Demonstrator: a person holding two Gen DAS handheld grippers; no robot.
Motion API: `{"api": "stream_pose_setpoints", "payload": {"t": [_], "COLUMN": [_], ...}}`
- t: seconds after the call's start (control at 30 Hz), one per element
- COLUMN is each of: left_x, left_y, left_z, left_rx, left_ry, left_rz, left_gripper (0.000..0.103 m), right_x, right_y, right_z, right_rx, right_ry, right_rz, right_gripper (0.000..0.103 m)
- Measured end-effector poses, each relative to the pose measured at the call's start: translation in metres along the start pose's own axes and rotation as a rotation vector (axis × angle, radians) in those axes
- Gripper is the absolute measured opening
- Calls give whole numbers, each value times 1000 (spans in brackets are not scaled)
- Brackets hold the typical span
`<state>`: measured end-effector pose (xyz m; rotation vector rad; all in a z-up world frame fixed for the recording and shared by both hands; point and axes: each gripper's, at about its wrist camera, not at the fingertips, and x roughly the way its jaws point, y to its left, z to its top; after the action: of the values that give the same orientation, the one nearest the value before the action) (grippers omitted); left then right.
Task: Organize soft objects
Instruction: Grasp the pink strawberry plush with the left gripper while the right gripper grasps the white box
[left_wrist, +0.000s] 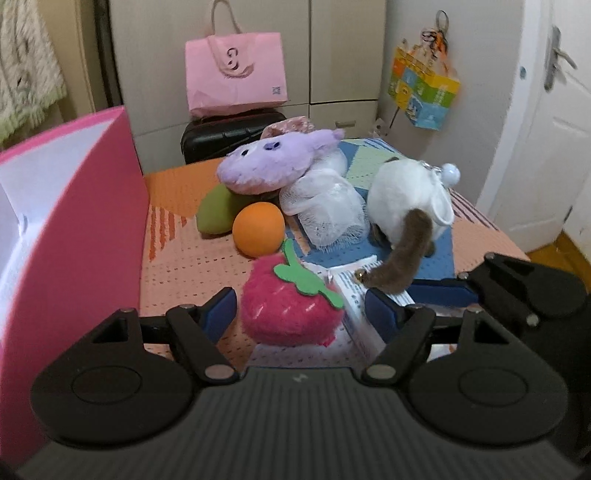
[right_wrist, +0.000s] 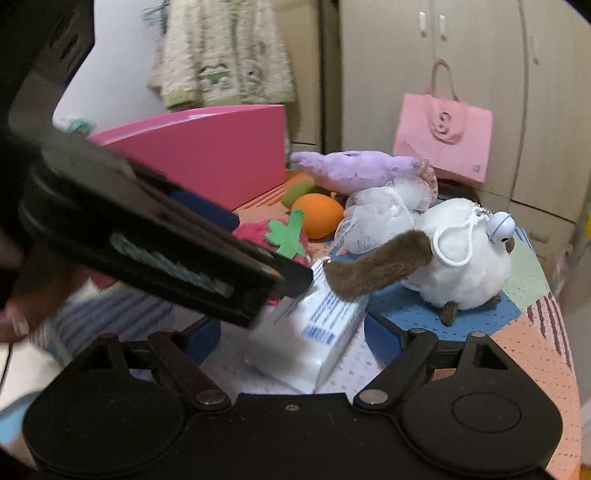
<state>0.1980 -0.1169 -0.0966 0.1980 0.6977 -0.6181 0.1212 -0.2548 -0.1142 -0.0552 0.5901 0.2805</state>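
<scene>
Nearby, fuzzy pink strawberry plush (left_wrist: 291, 310), green felt leaf

Between the spread jaws of the left gripper (left_wrist: 303, 310): a plush strawberry (left_wrist: 291, 314) on the table mat (left_wrist: 177, 266), neither pad touching. Just right of it, a tissue pack (left_wrist: 360, 314), under the tail of a plush cat (left_wrist: 410, 206). Ahead: an orange ball (left_wrist: 258, 229), a mesh bath sponge (left_wrist: 328, 210) to its right, a plush mango (left_wrist: 216, 214) behind-left, a purple plush (left_wrist: 273, 166) on top. Far left, an open box (left_wrist: 92, 206). Between the right gripper (right_wrist: 291, 336) jaws: the tissue pack, untouched.
</scene>
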Motion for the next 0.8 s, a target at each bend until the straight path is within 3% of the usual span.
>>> {"api": "stream_pose_setpoints", "payload": {"t": [0.17, 0.23, 0.27, 0.4, 0.6, 0.8], "left_x": [7, 9, 9, 9, 11, 6], "left_y": [9, 14, 15, 21, 24, 18], "left_z": [1, 0, 0, -1, -9, -14], "left_rx": [-72, -103, -114, -168, -219, -215], "left_ry": [-6, -2, 0, 21, -1, -18], "left_rz": [-21, -31, -43, -93, -95, -59], "left_gripper": [72, 70, 66, 61, 62, 63], "right_x": [5, 3, 0, -12, -14, -10], "right_y": [-1, 0, 1, 5, -18, -7], "right_z": [-1, -3, -4, -9, -8, -12], "right_rx": [35, 25, 10, -96, 39, -13], "right_ry": [-20, -30, -35, -43, -23, -57], "right_rz": [-30, -51, -56, -61, -8, -63], "right_gripper": [85, 76, 62, 54, 53, 53]}}
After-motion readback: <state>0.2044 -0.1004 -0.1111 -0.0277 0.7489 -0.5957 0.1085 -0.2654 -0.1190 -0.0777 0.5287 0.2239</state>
